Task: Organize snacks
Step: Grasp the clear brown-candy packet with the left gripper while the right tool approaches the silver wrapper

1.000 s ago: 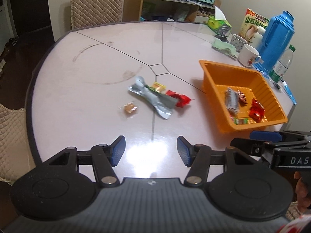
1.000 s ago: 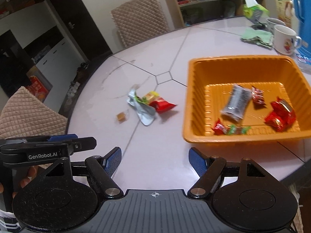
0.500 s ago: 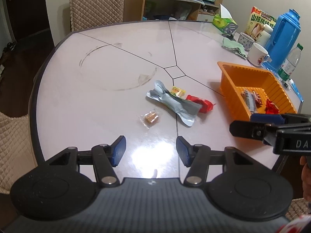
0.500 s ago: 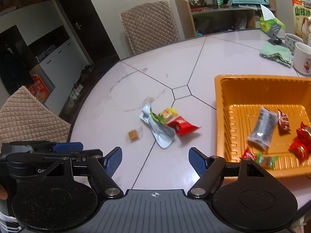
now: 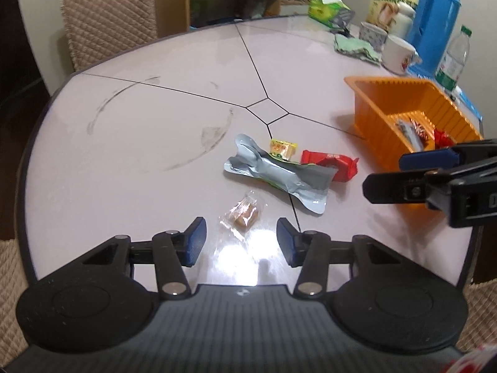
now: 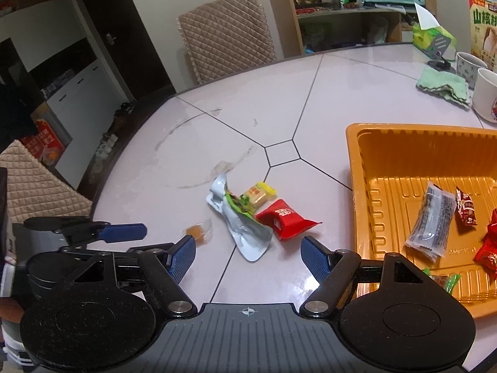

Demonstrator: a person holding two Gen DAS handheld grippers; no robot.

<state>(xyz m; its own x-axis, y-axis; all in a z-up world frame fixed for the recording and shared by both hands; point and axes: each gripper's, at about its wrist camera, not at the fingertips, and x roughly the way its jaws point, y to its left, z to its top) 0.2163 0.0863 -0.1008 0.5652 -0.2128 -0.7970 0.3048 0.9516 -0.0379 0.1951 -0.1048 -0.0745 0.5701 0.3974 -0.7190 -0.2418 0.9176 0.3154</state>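
Observation:
Loose snacks lie mid-table: a clear-wrapped brown candy [image 5: 243, 214], a silver pouch [image 5: 279, 177], a yellow packet [image 5: 282, 148] and a red packet [image 5: 330, 164]. My left gripper [image 5: 239, 242] is open, just short of the brown candy. My right gripper [image 6: 248, 256] is open, close before the silver pouch [image 6: 245, 220] and red packet [image 6: 284, 219]; the candy [image 6: 198, 231] lies by its left finger. The orange tray [image 6: 403, 143] on the right holds several snacks, also seen in the left wrist view [image 5: 372, 115].
At the table's far right stand a blue thermos [image 5: 433, 21], a water bottle [image 5: 453, 59], white mugs [image 5: 399, 54], a green cloth [image 6: 444, 85] and a tissue box [image 6: 431, 35]. Quilted chairs [image 6: 226, 37] stand around the table. The table edge is near both grippers.
Both grippers have moved forward and left toward the loose snacks; the candy now lies just ahead of my left fingers. Both stayed open. The snacks have not moved.

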